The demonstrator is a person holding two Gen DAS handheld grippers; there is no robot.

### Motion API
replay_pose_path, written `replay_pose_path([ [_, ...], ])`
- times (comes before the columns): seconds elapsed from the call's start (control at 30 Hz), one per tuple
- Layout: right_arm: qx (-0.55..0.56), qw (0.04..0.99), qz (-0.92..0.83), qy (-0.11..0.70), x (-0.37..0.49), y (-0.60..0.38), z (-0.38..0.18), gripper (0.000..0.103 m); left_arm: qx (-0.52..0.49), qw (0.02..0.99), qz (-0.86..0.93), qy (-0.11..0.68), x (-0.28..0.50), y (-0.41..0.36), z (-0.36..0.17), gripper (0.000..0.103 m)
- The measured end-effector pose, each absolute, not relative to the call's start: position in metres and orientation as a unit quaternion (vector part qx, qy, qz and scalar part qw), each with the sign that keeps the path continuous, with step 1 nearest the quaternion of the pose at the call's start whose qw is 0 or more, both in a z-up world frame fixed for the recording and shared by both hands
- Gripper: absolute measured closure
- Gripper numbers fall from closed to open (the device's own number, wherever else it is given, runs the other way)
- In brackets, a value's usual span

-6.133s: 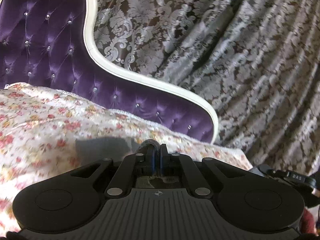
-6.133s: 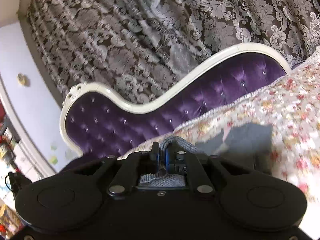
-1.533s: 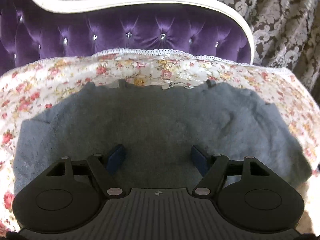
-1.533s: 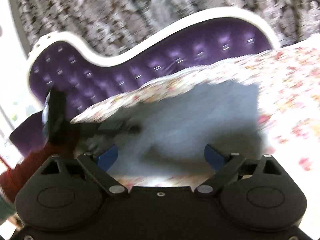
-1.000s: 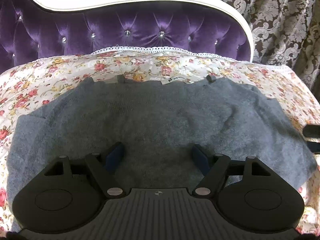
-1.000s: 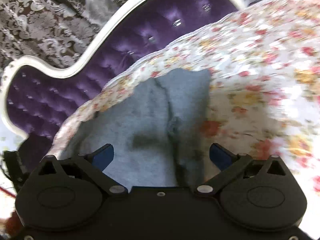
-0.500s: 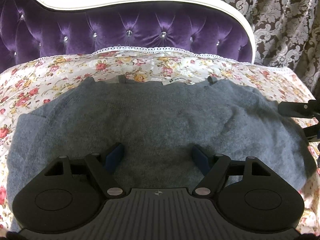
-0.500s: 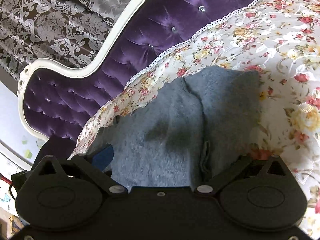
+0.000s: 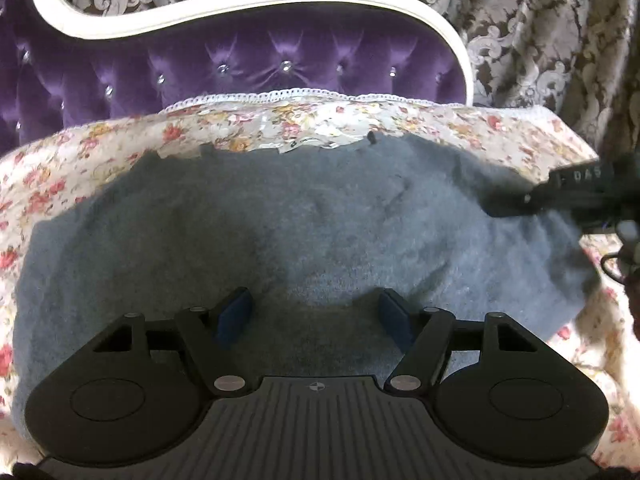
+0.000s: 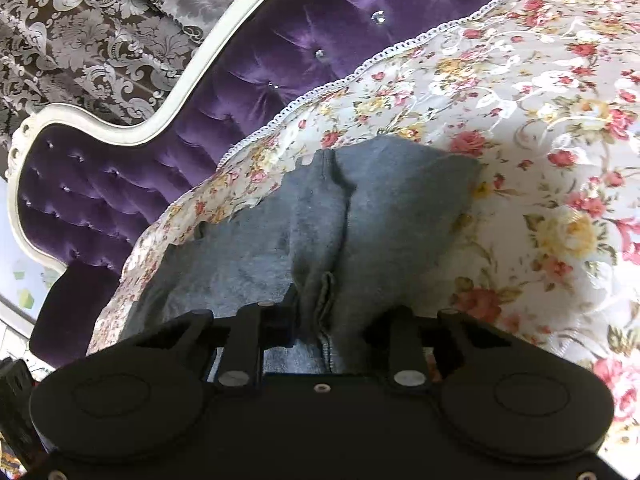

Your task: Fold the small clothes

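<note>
A grey knit garment point(image 9: 304, 232) lies spread flat on the flowered bedspread point(image 9: 120, 140). My left gripper point(image 9: 316, 314) is open and hovers over the garment's near edge, its blue pads apart and empty. My right gripper point(image 10: 332, 316) is at the garment's right side, its jaws closing around a raised fold of the grey fabric point(image 10: 320, 240); the right fingertip is hidden under the cloth. The right gripper also shows in the left wrist view point(image 9: 560, 196), at the garment's right edge.
A purple tufted headboard point(image 9: 240, 64) with a white frame stands behind the bed. Patterned curtains point(image 9: 540, 32) hang behind it. The bedspread point(image 10: 540, 160) stretches out to the right of the garment.
The garment went from held up in both shut grippers to lying spread on the bed. Both grippers opened. The right gripper has since moved onto the garment's right edge and narrowed around a fold.
</note>
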State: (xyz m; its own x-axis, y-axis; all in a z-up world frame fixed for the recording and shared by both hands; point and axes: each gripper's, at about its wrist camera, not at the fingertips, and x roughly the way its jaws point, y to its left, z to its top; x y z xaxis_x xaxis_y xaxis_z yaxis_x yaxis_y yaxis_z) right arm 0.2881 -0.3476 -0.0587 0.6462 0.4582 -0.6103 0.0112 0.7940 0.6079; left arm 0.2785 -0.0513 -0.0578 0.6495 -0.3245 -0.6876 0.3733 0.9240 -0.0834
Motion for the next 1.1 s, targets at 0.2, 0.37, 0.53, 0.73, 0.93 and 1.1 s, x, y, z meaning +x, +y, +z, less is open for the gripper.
replay_pose_path([
  [0.2,0.262,0.870,0.119,0.401,0.288,-0.329,-0.036,0.070,-0.039,0.908,-0.184,0.375,0.275,-0.011,-0.037,0.036],
  [0.37,0.230,0.876,0.109,0.410,0.295,-0.306,-0.019,0.070,-0.053,0.919,-0.177,0.349,0.250,0.033,-0.017,0.035],
  [0.53,0.211,0.877,0.090,0.422,0.299,-0.293,-0.012,0.070,-0.063,0.919,-0.143,0.361,0.237,0.072,-0.013,0.035],
  [0.73,0.196,0.880,0.074,0.426,0.301,-0.281,-0.004,0.070,-0.080,0.924,-0.090,0.364,0.228,0.115,-0.016,0.035],
  [0.93,0.162,0.892,0.100,0.410,0.308,-0.241,0.030,0.072,-0.098,0.924,-0.079,0.360,0.222,0.141,-0.022,0.035],
  [1.1,0.137,0.890,0.159,0.404,0.326,-0.176,0.050,0.074,-0.110,0.922,-0.076,0.362,0.218,0.157,-0.029,0.035],
])
